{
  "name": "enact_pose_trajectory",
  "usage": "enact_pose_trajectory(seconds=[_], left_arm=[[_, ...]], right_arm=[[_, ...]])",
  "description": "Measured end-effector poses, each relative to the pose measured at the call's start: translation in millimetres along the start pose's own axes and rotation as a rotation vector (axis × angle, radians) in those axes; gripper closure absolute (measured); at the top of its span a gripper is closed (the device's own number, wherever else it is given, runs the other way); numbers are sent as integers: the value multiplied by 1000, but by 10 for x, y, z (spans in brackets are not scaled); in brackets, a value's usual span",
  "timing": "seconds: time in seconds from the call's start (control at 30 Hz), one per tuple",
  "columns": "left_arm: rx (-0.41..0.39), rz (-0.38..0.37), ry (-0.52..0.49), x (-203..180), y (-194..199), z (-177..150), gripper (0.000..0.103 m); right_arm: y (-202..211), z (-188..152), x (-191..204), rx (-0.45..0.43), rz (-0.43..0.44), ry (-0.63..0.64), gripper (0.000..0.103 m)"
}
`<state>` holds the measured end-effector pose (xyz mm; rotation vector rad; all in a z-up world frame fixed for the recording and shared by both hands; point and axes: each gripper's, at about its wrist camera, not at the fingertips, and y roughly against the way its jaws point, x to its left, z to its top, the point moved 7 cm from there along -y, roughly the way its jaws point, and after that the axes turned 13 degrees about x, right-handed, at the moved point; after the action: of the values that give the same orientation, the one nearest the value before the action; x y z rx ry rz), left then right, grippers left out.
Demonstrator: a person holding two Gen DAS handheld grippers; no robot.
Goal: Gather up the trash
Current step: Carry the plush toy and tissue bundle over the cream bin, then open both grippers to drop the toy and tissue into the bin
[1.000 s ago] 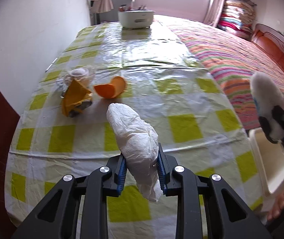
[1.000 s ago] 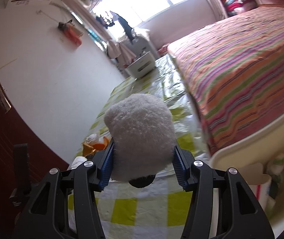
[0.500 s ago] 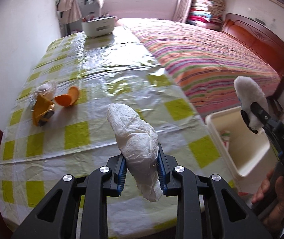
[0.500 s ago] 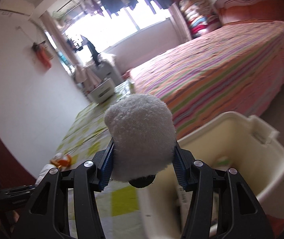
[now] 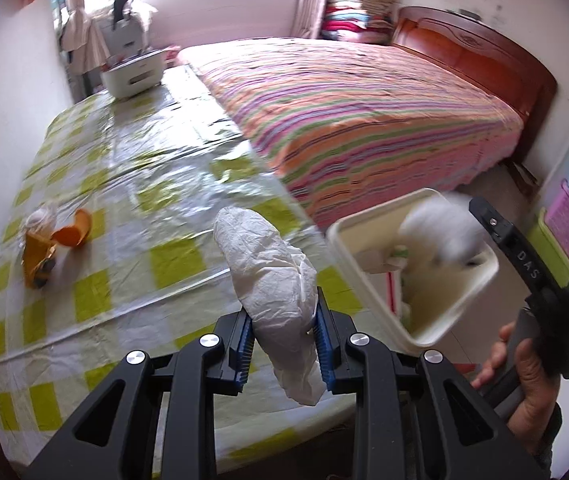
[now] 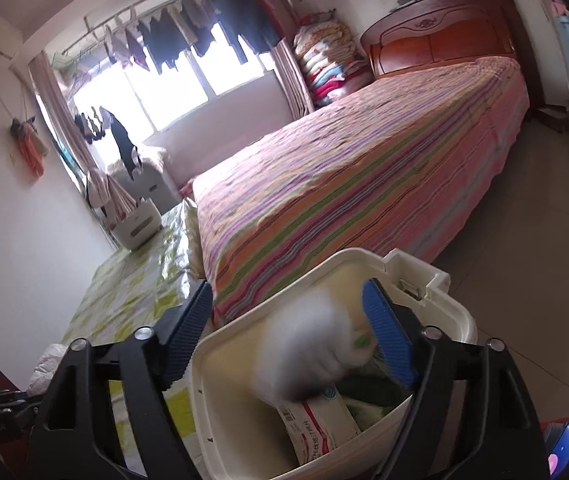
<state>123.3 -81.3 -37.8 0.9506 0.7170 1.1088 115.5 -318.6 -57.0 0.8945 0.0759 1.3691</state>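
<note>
The white fluffy ball (image 6: 308,348) is dropping, blurred, between my right claw (image 6: 288,334)'s blue pads, which are opening and no longer touch it — it hangs just above the packets in the cream bin (image 6: 460,320), low in the right wrist frame. My left claw (image 5: 284,340) is clenched on the crumpled white wad (image 5: 268,276), bottom centre of its frame, over the checked tablecloth (image 5: 124,208); the bin sits to its right, off the table edge. To do this well, I think I should keep the right claw over the bin's middle until the ball lands, then clear it aside — so the left can bring the wad over the rim before letting go. The orange peel (image 5: 72,232) and yellow wrapper (image 5: 36,264) wait at the left of the left wrist frame.
</note>
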Motion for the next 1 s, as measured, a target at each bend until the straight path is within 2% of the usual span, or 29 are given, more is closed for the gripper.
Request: enact_pose_trajectory(seconds=[0.17,0.23,0.4,0.6,0.87,1.0], left_arm=[[1,-39,-68,-341,16,82,77],[10,-67,-99,-493,-5,120,77],[48,-106,-188,-867,-128,163,77],[135,-157,-238,-1198,-398,179,77],[167,-130,-271,-1366,-582,243,75],[166,-88,-305,-1431,-642,268,73]], right_arm=[[205,95,-84,-93,75,-83,25],[321,133,-195,-139,79,-119,21],[525,208,-575,-226,113,-241,21],[415,126,-780,-213,148,-335,20],[472,61,-784,-213,164,-331,20],[492,62,-826,-215,168,-335,20]])
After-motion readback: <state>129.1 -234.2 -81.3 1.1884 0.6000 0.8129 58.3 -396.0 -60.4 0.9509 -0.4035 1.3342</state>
